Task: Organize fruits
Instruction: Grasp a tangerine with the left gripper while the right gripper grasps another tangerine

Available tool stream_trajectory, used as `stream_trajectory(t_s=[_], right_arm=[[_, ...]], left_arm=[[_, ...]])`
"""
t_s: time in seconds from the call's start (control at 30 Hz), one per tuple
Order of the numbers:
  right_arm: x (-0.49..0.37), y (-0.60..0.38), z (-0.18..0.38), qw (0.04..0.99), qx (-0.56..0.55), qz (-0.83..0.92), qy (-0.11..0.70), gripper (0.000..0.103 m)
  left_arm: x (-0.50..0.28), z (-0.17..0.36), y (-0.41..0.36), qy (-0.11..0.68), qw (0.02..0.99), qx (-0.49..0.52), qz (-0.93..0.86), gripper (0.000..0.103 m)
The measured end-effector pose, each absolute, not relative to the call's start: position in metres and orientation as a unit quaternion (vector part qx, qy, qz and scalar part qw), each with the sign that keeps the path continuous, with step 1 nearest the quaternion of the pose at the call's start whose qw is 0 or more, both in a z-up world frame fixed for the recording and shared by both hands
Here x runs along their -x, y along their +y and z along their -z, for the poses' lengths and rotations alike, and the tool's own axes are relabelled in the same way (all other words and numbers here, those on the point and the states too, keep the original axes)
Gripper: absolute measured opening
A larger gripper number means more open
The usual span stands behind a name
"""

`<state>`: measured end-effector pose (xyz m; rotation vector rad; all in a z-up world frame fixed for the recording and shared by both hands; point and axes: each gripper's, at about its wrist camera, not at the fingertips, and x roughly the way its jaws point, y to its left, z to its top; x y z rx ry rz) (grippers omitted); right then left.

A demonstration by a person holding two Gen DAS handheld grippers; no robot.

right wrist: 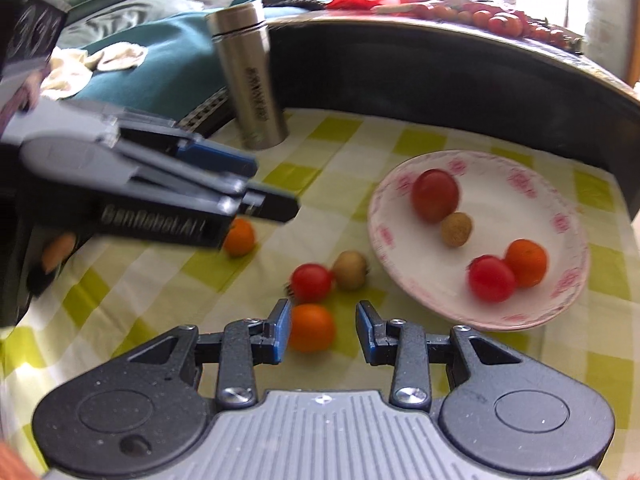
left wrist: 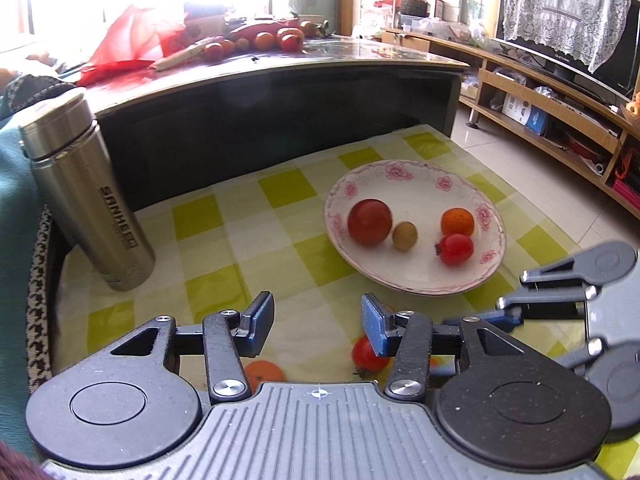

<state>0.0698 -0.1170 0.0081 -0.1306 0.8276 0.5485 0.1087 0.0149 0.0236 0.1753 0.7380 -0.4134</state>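
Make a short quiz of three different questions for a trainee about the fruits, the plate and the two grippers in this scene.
1. Count: how many fruits lie in the floral plate?
2. True or false: the steel flask is lying on its side inside the plate.
3. Choose: the fruit nearest the open right hand-held gripper is (A) the small orange, (B) the brown longan-like fruit, (C) the big red fruit.

Key
1. Four: the big red fruit, a small tan one, a red one and an orange one.
2. False: it stands upright on the checked cloth, apart from the plate.
3. A.
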Motion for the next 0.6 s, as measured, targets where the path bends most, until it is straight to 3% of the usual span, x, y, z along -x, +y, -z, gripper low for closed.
stream_trajectory(t_s=[0.17, 0.6], right_arm=[[-0.069, -0.108, -0.003, 0.870, 0.066, -0.274, 0.404, 0.040], [-0.077, -0.109, 0.010, 0.868, 0.066, -0.261, 0.418, 0.040]], left_arm=[[-0.111, -0.028, 0.027, 0.357, 0.907, -0.117, 0.193, 0.066], [-0.114, 0.013, 0.028, 0.417, 0.873, -0.172, 0.188, 0.067]])
